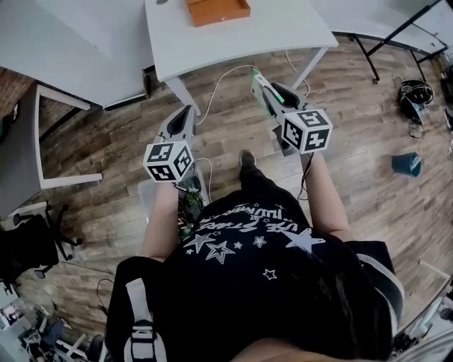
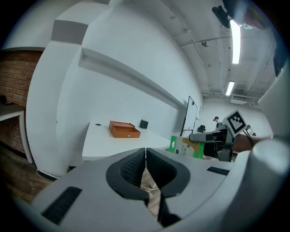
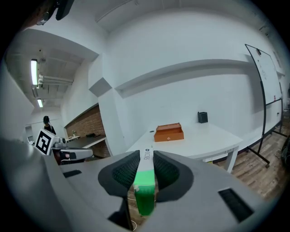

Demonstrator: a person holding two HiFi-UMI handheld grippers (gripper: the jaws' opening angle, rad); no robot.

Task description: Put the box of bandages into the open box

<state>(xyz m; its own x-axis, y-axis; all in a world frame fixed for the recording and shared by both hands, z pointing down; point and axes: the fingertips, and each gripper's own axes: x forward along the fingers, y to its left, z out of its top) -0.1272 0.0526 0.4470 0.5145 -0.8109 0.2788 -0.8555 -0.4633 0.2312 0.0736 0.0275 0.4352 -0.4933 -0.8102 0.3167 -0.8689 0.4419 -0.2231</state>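
An orange-brown open box (image 1: 218,10) sits on the white table (image 1: 233,39) ahead; it also shows as the box (image 2: 123,129) in the left gripper view and the box (image 3: 169,132) in the right gripper view. My right gripper (image 1: 263,90) is shut on the green and white box of bandages (image 3: 145,181), held edge-on between the pads, short of the table. The bandage box (image 2: 186,146) shows at the right in the left gripper view. My left gripper (image 1: 182,121) is shut with nothing in it, over the wooden floor.
A small black cup (image 3: 202,117) stands at the table's far side. White cables (image 1: 226,74) hang off the table's front edge. A second white desk (image 1: 64,42) is at the left, a whiteboard stand (image 1: 386,39) at the right, a blue object (image 1: 407,164) on the floor.
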